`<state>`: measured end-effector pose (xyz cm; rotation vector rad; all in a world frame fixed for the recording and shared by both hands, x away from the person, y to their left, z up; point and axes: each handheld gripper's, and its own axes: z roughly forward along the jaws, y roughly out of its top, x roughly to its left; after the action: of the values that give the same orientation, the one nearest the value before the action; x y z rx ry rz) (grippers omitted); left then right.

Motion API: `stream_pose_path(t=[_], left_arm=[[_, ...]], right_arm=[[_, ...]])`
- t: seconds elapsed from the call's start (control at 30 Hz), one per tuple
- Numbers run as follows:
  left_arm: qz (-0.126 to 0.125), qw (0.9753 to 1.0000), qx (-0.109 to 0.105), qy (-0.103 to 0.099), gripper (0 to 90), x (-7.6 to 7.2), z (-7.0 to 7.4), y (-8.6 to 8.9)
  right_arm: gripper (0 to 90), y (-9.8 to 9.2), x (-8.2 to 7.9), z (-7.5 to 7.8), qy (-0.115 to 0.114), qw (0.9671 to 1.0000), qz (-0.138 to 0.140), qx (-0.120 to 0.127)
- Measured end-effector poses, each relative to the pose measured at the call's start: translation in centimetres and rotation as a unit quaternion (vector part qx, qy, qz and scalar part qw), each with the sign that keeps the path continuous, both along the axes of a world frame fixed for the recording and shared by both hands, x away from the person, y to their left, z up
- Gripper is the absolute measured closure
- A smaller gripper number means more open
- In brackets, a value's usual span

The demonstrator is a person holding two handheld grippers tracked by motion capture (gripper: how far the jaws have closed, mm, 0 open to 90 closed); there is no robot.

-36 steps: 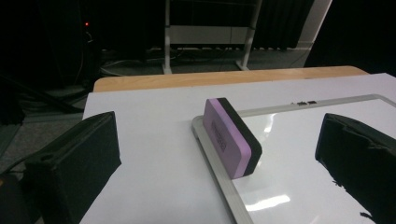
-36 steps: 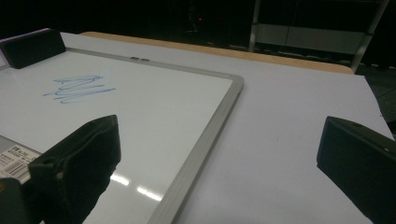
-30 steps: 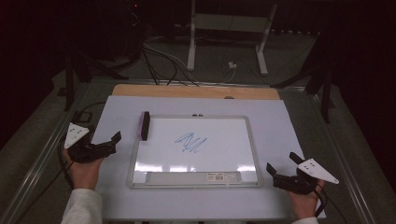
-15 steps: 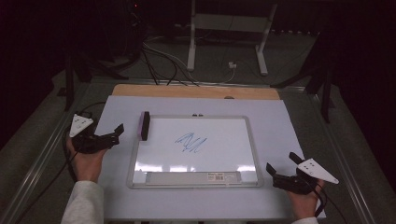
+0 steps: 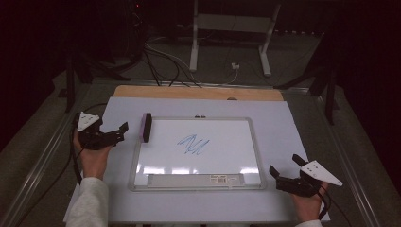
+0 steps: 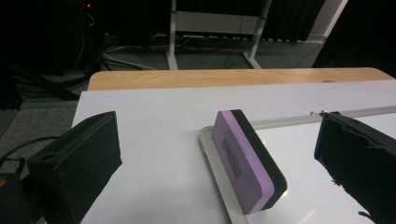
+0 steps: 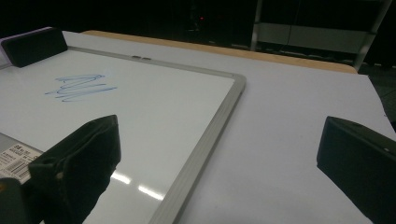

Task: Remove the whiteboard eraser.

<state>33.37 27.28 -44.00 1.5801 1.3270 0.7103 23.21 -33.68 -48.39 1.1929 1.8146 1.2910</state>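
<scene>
Looks like a lab or recording studio set up for test work, not a home or office. Dark all round, with black curtains or panels behind and only the surface [image 5: 293, 123] lit. White sheet laid over a wooden top whose bare edge [image 5: 198, 92] shows at the far side. Grey carpeted floor [image 5: 293, 61] beyond, strewn with loose cables [image 5: 163, 59] and a white plug or adapter [image 5: 234, 67]. White metal stand legs [image 5: 267, 42] planted on the floor behind. Small red indicator light [image 5: 137, 5] glowing on dark equipment at the back. Metal rail [image 5: 42, 161] running along the left of the surface, like a rig frame.
</scene>
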Motion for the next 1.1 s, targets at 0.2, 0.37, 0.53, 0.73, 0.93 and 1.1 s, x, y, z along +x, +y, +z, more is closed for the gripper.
stream_pose_path(t=[0.2,0.37,0.53,0.73,0.93,1.1], left_arm=[[0.003,1.0,-0.005,0.007,1.4,0.5,-0.3,0.0],[0.006,0.9998,-0.008,0.015,2.6,1.0,-0.7,-0.1],[0.009,0.9996,-0.01,0.024,3.1,1.6,-1.2,-0.3],[0.014,0.9991,-0.005,0.039,3.1,2.4,-1.9,-0.8],[0.013,0.9984,0.001,0.055,3.1,3.0,-2.6,-1.3],[0.012,0.9979,-0.001,0.063,3.3,3.4,-3.0,-1.7]], right_arm=[[0.0,0.0,0.0,0.0,0.0,1.0,0.001,0.0],[0.0,0.1,0.1,0.0,0.001,1.0,0.002,0.0],[0.0,0.1,0.1,0.0,0.001,1.0,0.002,0.0],[0.0,0.1,0.1,-0.1,0.001,1.0,0.003,0.0],[0.0,0.0,0.1,0.0,0.001,1.0,0.003,0.0],[0.0,0.0,0.1,0.0,0.001,1.0,0.003,0.0]])
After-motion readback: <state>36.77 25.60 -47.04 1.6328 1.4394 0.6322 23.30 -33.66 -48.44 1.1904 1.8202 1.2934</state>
